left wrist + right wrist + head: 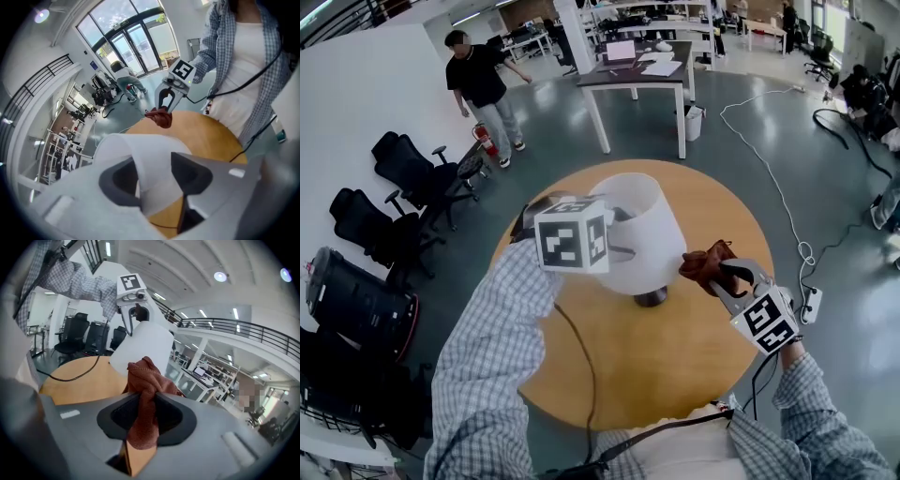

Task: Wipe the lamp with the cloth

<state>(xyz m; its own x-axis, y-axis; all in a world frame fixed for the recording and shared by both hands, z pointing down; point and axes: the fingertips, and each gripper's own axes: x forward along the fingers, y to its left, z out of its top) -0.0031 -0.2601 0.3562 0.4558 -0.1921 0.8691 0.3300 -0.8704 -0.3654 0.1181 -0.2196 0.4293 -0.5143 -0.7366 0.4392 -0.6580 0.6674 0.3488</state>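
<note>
— What is on the left?
— The left claw sits at the left rim of the lamp. Its jaws stand partly apart, one on each side of the white shade. The shade's wall runs up between the pads, and I see no squeeze on it.
— Where does the lamp stand?
— Near the middle of the round wooden table, with its dark base on the wood. A black cable crosses the tabletop towards the person.
— And the cloth?
— The reddish-brown cloth is bunched up just beside the shade's right side, above the base. I cannot tell whether it touches the shade.
— What holds it?
— The right claw. Its jaws are drawn in narrow and pinch the cloth between the pads. A tuft of cloth sticks out past the tips towards the shade.
</note>
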